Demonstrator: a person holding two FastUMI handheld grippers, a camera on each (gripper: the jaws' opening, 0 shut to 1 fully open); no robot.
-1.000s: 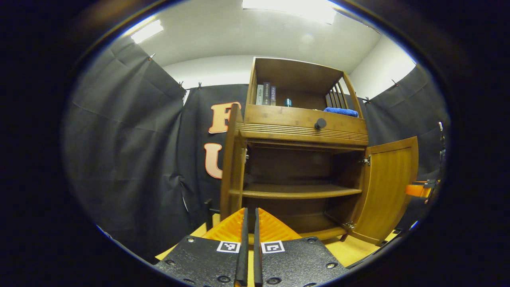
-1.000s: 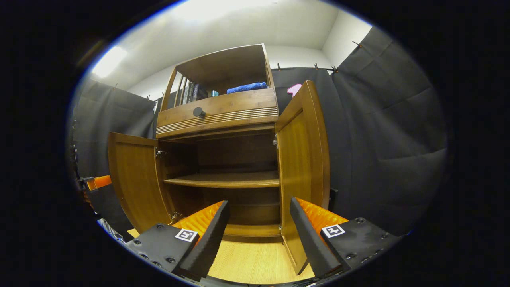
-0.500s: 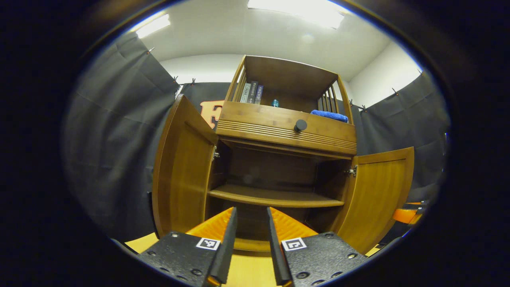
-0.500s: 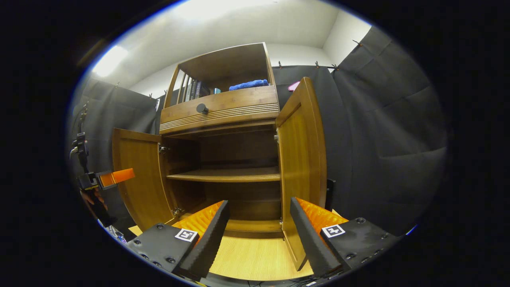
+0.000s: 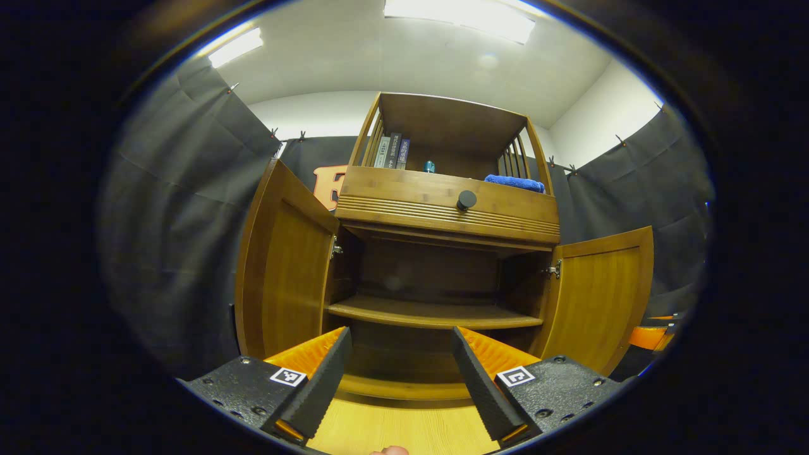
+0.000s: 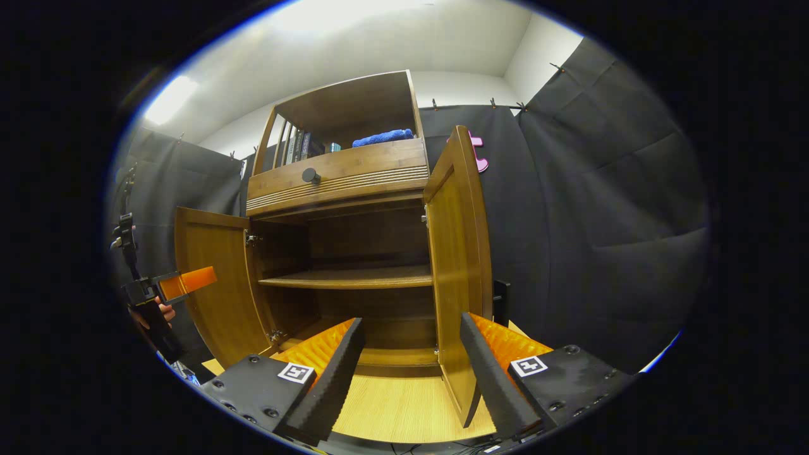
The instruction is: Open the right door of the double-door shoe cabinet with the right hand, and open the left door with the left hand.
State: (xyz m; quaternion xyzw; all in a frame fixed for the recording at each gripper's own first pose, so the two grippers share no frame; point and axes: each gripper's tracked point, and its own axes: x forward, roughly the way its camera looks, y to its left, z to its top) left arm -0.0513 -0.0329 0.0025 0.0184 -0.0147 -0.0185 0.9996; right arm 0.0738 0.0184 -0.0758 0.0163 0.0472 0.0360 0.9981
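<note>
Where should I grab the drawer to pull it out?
Take the drawer by its round knob, coming straight at the front. It is the only part that juts from the flat face, so open fingers can close around it, then pull back.

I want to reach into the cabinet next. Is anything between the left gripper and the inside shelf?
Nothing visible. Both the left door and right door stand swung open, and the left gripper faces the bare shelf with open fingers.

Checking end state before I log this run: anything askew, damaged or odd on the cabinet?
Nothing stands out. Left door and right door both hang open, apparently straight on their hinges; the inner shelf is bare and looks level. Both grippers are open, off the doors.
</note>
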